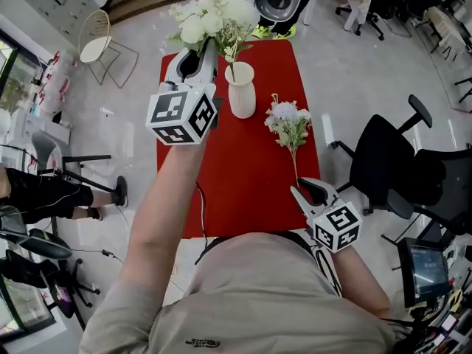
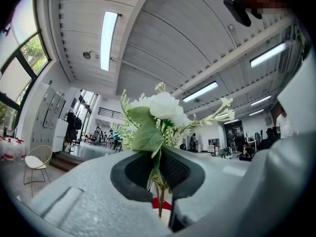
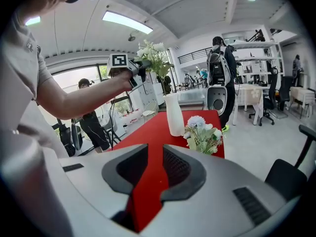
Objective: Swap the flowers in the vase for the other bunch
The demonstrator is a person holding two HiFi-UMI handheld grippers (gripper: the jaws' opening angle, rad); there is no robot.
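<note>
I see a tall white vase [image 1: 241, 88] that looks smooth and a bit shiny, like glazed clay. The long red table top [image 1: 243, 190] looks matt and soft, like cloth. My left gripper [image 2: 158, 169] and right gripper [image 3: 153, 169] are smooth grey plastic. Their black ribbed pads [image 3: 175, 167] look like rubber. The white flower bunch [image 2: 163, 107] looks like fake cloth.

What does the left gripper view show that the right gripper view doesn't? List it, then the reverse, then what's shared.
Only left gripper view: green stems clamped in the shut left gripper. Only right gripper view: the open, empty right gripper, the whole tall white vase, a second pale flower bunch lying nearby. Shared: the white-flower bunch, the red table.
</note>
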